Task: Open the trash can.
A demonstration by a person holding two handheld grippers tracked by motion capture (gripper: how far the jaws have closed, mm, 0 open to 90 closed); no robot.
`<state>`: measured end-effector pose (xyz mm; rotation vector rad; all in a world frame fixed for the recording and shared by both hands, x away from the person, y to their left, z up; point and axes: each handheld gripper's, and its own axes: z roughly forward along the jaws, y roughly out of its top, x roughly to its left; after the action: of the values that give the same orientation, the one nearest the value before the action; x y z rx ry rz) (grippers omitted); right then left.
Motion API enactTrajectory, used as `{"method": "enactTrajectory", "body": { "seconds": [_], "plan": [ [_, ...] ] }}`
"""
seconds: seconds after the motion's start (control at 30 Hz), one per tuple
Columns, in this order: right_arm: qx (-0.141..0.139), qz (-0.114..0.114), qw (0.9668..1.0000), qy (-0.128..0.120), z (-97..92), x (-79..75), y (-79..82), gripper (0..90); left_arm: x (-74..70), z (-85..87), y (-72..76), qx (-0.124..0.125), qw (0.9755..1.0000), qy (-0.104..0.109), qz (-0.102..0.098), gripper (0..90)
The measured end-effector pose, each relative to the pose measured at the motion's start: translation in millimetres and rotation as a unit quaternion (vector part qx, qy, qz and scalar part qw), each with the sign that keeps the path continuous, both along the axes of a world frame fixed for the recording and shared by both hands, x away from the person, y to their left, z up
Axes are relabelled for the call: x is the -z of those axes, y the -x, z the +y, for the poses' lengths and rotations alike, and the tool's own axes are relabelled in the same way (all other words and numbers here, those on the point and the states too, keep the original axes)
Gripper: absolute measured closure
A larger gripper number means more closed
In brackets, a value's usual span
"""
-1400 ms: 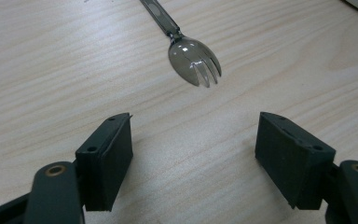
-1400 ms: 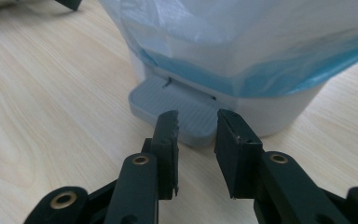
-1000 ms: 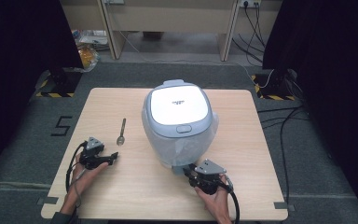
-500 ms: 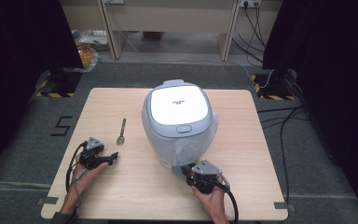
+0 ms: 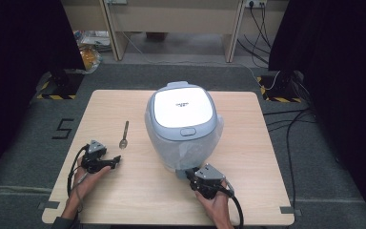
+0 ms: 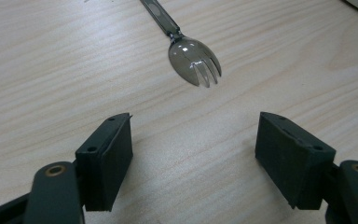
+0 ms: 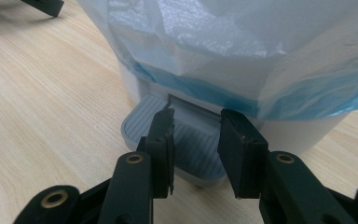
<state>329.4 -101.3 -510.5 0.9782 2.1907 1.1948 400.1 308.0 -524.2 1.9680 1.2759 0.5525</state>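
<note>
- The right hand-held gripper (image 5: 186, 173) is being brought in against the foot of the bin (image 5: 182, 125); a second ago it was lying further right and slightly back from the bin's front, so a short move left and forward is being made.
- In the right gripper view, the jaws are being held part-open over the grey ribbed pedal (image 7: 177, 140) at the bin's base, with nothing clamped between them yet; the gap is narrow.
- This is being read as the pedal being lined up for a press, so that the lid (image 5: 182, 106) can be raised; the lid is lying shut for now.
- The bin is standing near the middle of the desk (image 5: 124, 195), a pale blue liner (image 7: 242, 56) being draped over its rim and hanging down its sides.
- The left hand-held gripper (image 5: 116, 161) is being kept where it was, resting on the desk with its jaws spread wide and empty.
- The spork (image 6: 191, 53) is lying flat just ahead of those jaws, untouched, its tines being pointed towards them; it is lying left of the bin, apart from it.
- Counted: one bin, one lid, one pedal, one liner, one spork, two hand-held grippers, one desk.
</note>
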Motion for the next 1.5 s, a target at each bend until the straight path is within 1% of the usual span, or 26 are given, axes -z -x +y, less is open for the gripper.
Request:
{"method": "enactTrajectory", "body": {
  "seconds": [0.07,0.1,0.4,0.57,0.67,0.87,1.0,1.3,1.43,1.5],
  "plan": [
    [0.001,0.002,1.0000,0.000,0.4,0.0,0.6,65.7,0.0,0.0,0.0,0.000,1.0000,0.000,0.000,26.7],
    [0.000,-0.003,1.0000,0.006,0.7,-0.1,0.7,65.7,0.0,0.0,0.0,0.000,1.0000,0.000,0.000,26.7],
    [0.004,-0.007,0.9998,0.016,3.1,0.0,2.2,65.7,0.0,0.0,0.0,0.000,1.0000,0.000,0.000,26.6],
    [0.005,-0.006,0.9998,0.018,3.7,0.2,2.4,65.7,0.0,0.0,0.0,0.000,1.0000,0.000,0.000,26.6],
    [0.004,-0.004,0.9999,0.015,3.2,0.4,2.0,65.7,0.0,0.0,0.0,0.000,1.0000,0.000,0.000,26.7],
    [0.005,-0.005,0.9998,0.019,3.9,0.5,2.2,65.7,0.0,0.0,0.0,0.000,1.0000,0.000,0.000,26.7],
    [0.004,-0.008,0.9996,0.028,5.0,1.1,2.7,65.7,0.0,0.0,0.0,0.000,1.0000,0.000,0.000,26.7],
    [0.003,-0.001,0.9993,0.036,6.2,4.2,1.5,65.7,0.0,0.0,0.0,0.000,1.0000,0.000,0.000,26.7],
    [0.002,0.000,0.9986,0.052,8.1,5.8,0.8,65.8,0.1,0.0,0.0,0.000,1.0000,0.000,0.000,26.7],
    [0.002,0.000,0.9986,0.053,8.3,5.9,0.9,65.7,0.0,0.0,-0.1,0.000,1.0000,0.000,0.000,26.6]
  ]
}}
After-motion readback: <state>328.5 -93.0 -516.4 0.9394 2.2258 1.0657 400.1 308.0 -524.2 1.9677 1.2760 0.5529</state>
